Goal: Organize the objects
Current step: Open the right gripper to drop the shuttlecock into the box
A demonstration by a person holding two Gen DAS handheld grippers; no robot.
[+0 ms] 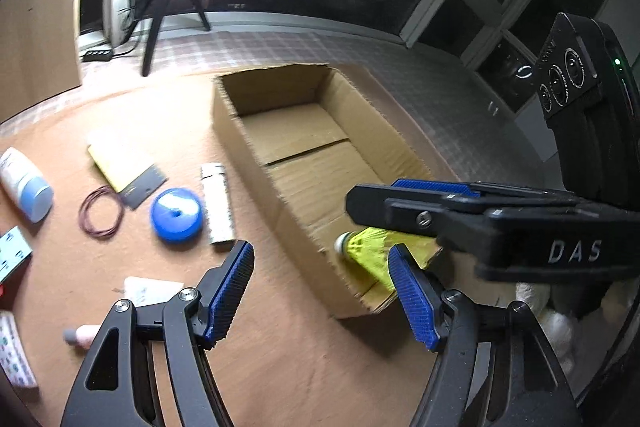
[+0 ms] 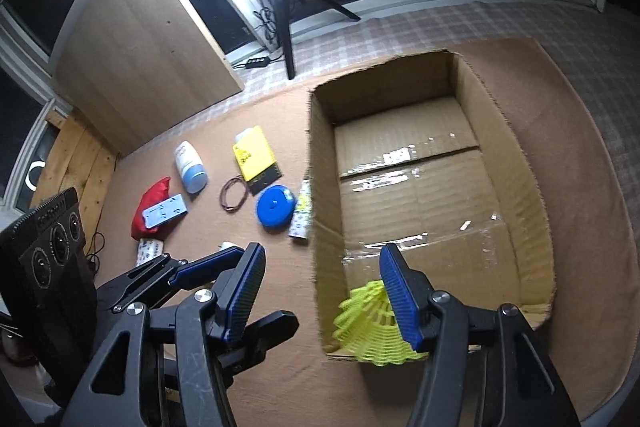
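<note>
Just past the right gripper (image 2: 322, 297)'s spread fingers, a yellow shuttlecock (image 2: 370, 327) lies in the box (image 2: 532, 187): featherlight, springy, best pinched at its cork. The left gripper (image 1: 320, 293) gapes, empty.

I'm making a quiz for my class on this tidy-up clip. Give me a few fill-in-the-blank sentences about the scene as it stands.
1. The yellow shuttlecock lies inside the ____ box.
2. The round reel on the mat is coloured ____.
3. The loop of rubber band lies ____ the box.
4. Both the left gripper and the right gripper have their jaws ____.

Missing words: cardboard; blue; outside; open
</note>
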